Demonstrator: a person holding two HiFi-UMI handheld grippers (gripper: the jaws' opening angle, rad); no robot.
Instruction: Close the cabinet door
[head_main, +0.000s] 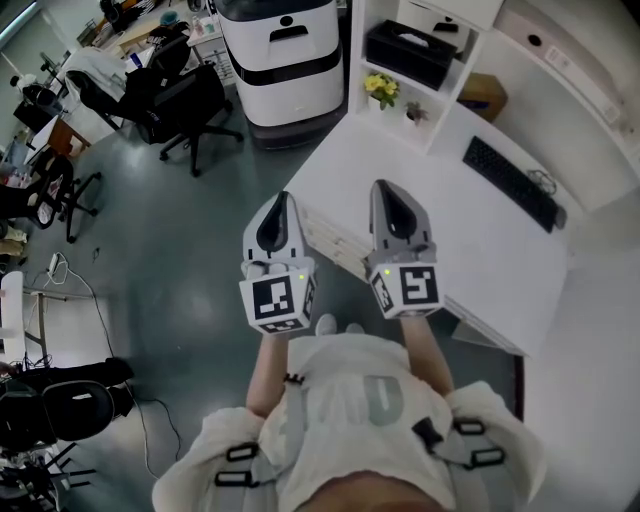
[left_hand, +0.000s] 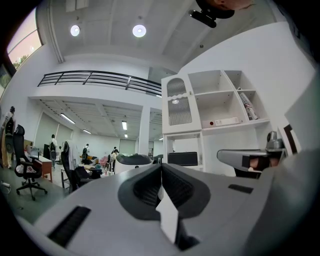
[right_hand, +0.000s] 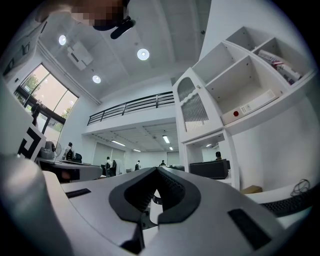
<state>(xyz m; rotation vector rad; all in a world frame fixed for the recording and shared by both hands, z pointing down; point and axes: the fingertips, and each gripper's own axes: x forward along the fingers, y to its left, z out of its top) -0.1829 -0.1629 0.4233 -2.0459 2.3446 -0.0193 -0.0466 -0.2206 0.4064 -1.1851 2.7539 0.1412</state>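
The white shelf cabinet (left_hand: 215, 110) stands ahead, above the desk. Its slatted, arch-topped door (left_hand: 178, 107) covers the upper left compartment and looks flush with the frame; the same door (right_hand: 193, 106) shows in the right gripper view. In the head view both grippers are held side by side in front of the desk's near corner, well short of the cabinet. My left gripper (head_main: 282, 200) (left_hand: 161, 167) has its jaws together with nothing between them. My right gripper (head_main: 385, 188) (right_hand: 157, 171) is likewise shut and empty.
A white desk (head_main: 420, 200) carries a black keyboard (head_main: 512, 182). On the shelves are a black box (head_main: 412, 50), yellow flowers (head_main: 381, 88) and a cardboard box (head_main: 483, 95). A white machine (head_main: 280, 60) and office chairs (head_main: 180, 100) stand on the floor to the left.
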